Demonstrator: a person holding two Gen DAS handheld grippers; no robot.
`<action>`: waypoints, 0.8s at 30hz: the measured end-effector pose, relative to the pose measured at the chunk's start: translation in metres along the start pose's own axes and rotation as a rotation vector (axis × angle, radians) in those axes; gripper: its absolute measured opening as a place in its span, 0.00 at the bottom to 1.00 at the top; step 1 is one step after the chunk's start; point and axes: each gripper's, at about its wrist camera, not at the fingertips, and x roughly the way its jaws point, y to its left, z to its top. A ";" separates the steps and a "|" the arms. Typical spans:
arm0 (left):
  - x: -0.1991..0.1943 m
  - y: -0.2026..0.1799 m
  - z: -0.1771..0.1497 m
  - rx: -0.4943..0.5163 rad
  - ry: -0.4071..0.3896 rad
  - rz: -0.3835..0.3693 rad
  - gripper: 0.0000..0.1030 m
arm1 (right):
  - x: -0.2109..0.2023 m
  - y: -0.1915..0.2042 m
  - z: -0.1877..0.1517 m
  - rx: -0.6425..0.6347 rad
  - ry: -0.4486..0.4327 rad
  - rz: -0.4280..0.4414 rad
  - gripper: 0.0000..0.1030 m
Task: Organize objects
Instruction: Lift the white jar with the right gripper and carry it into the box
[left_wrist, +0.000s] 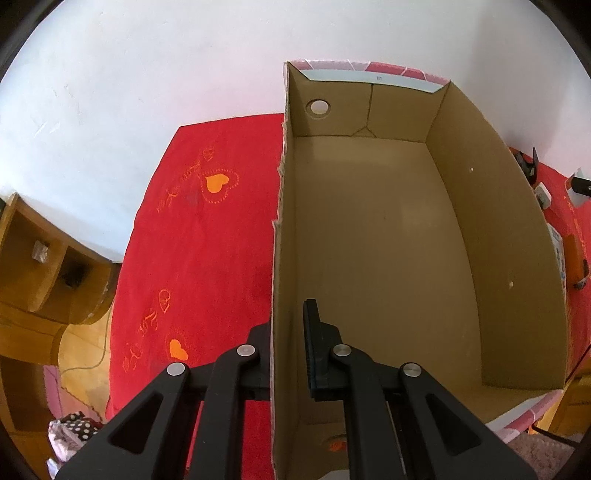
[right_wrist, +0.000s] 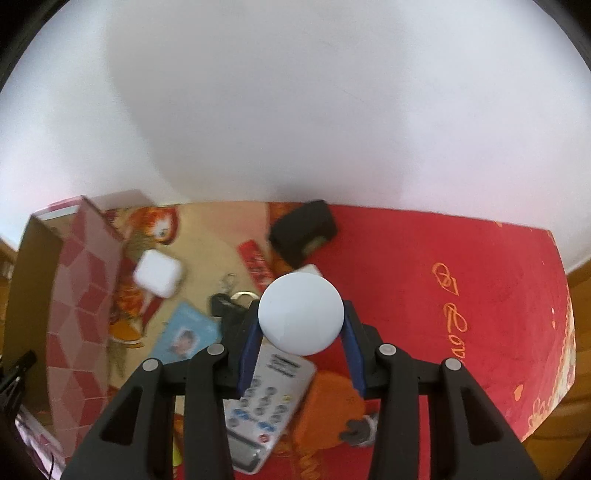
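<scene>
Ball (right_wrist: 301, 313) sits clamped in our right hand-held gripper (right_wrist: 300, 334), our left hand-held gripper (left_wrist: 290, 354) pinches the box (left_wrist: 376, 258) wall; next we carry it left and drop it inside.

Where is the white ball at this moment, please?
In the right wrist view the white ball sits centre frame, clamped between the right gripper fingers, above the calculator on the red cloth.

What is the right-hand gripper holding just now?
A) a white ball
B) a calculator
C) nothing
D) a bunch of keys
A: in the right wrist view the white ball sits pinched between the right gripper's blue fingers, above the calculator on the bed.
</scene>
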 end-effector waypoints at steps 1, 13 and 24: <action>-0.001 0.000 0.000 -0.004 -0.002 0.000 0.11 | -0.002 0.015 -0.003 -0.013 -0.003 0.006 0.39; 0.001 -0.001 0.001 0.004 -0.009 -0.001 0.11 | -0.032 0.085 0.007 -0.136 -0.051 0.125 0.39; 0.000 -0.003 -0.001 0.002 -0.011 -0.018 0.11 | -0.058 0.163 0.034 -0.228 -0.084 0.313 0.39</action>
